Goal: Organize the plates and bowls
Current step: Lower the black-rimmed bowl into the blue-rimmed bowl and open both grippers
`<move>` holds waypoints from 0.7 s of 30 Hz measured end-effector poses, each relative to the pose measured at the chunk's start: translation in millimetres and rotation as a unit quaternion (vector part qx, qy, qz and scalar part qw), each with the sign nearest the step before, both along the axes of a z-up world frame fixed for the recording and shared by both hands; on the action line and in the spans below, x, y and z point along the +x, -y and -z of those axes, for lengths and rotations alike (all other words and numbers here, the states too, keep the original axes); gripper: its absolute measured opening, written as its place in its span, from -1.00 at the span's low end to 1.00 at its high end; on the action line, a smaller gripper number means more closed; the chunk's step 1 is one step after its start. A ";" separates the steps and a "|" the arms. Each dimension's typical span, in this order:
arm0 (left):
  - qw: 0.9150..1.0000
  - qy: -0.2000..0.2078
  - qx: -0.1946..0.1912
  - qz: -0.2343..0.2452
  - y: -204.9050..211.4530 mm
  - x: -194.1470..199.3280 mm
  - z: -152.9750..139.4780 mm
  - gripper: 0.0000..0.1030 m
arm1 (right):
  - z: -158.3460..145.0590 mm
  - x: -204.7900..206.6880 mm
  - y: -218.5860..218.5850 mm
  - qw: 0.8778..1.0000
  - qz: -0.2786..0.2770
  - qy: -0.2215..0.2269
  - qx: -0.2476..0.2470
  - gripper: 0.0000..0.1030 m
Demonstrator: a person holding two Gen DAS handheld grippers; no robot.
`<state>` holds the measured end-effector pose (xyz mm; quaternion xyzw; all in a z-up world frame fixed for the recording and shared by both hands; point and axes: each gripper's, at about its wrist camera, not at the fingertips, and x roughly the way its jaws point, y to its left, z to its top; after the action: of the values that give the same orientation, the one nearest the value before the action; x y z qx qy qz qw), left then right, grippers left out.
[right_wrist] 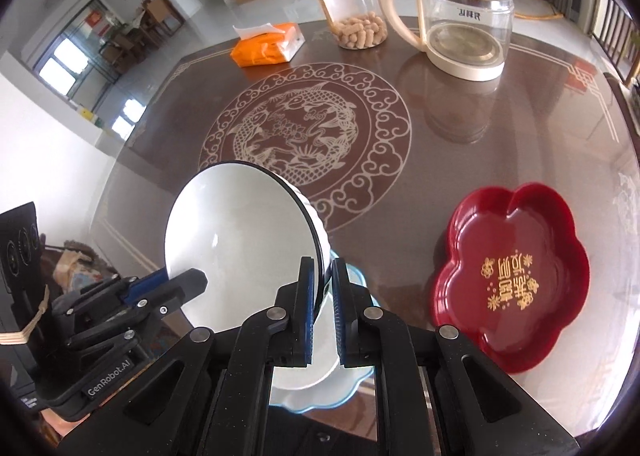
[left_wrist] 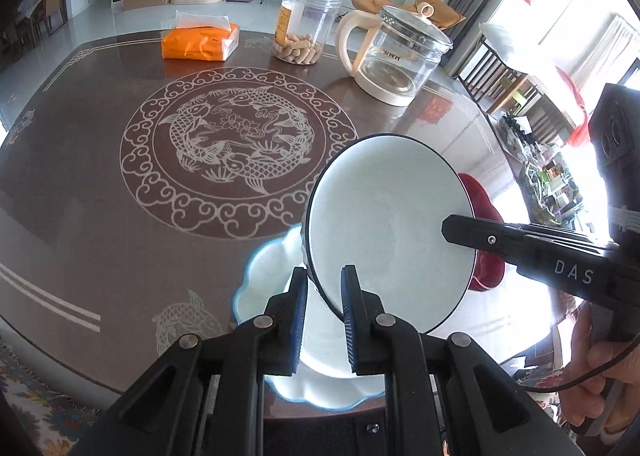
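Note:
A white bowl with a dark rim (left_wrist: 384, 232) (right_wrist: 240, 240) is tilted on its edge above a white plate with a blue scalloped rim (left_wrist: 256, 280) (right_wrist: 352, 380) near the table's front edge. My left gripper (left_wrist: 324, 320) is shut on the bowl's near rim. My right gripper (right_wrist: 322, 308) is shut on the bowl's rim at its other side; one of its fingers (left_wrist: 472, 232) reaches in from the right in the left wrist view. A red flower-shaped plate (right_wrist: 516, 272) (left_wrist: 486, 248) lies flat to the right of the bowl.
At the back of the brown patterned round table (left_wrist: 120, 223) stand a glass kettle (left_wrist: 396, 55) (right_wrist: 464, 15), a clear jar of snacks (left_wrist: 304, 31) (right_wrist: 356, 7) and an orange tissue pack (left_wrist: 200, 39) (right_wrist: 268, 43). Chairs stand at the right.

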<state>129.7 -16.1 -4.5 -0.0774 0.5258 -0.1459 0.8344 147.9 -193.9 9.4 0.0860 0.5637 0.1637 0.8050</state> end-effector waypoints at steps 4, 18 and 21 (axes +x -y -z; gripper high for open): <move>1.000 -0.012 0.012 0.004 3.5 -11.4 15.4 -0.68 | 16.7 -13.5 2.4 1.000 0.005 -0.022 0.002 -0.78; 0.999 -0.030 0.036 0.007 9.8 -18.0 47.3 -0.69 | 64.6 -27.5 4.1 0.998 0.024 -0.057 0.003 -0.78; 0.999 -0.030 0.044 0.010 11.1 -19.8 51.8 -0.68 | 64.9 -29.4 0.0 0.999 0.019 -0.049 -0.008 -0.78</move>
<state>110.0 -27.2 -56.3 -0.0394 0.5573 -0.1288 0.8193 118.5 -194.0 -55.5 0.0987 0.6020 0.1394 0.7800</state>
